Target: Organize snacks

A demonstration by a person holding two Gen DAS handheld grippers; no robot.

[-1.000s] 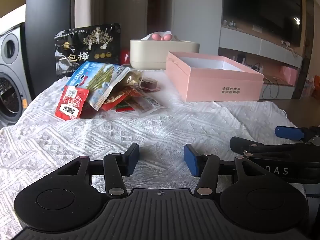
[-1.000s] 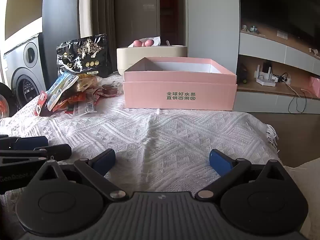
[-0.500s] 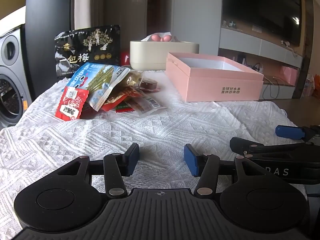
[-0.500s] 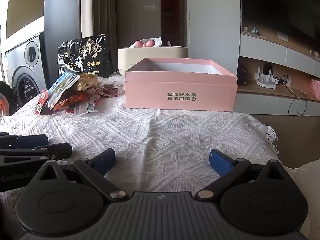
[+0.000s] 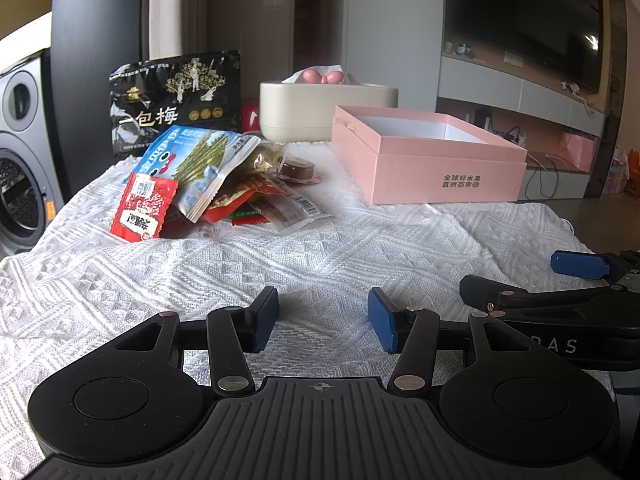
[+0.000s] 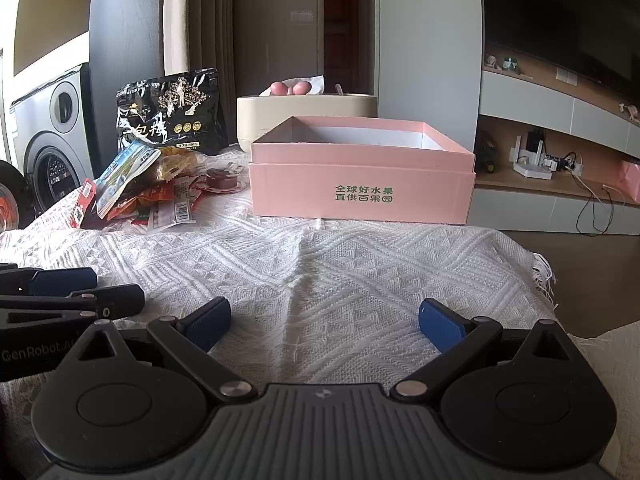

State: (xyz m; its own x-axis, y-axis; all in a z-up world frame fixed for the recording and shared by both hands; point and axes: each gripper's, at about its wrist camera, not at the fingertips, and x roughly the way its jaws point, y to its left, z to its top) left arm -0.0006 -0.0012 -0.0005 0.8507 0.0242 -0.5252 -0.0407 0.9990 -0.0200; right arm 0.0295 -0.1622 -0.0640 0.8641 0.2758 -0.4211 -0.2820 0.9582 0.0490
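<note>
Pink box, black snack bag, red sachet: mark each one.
pink box (image 6: 360,196), right wrist view, on its front wall by the green print.
black snack bag (image 5: 176,104), left wrist view, on its printed front.
red sachet (image 5: 144,208), left wrist view, on its face.

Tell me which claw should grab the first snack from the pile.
Left. The left claw is open and empty, and the snack pile lies ahead on its left. The right claw, also open, faces the pink box, with the pile far off to its left.
</note>
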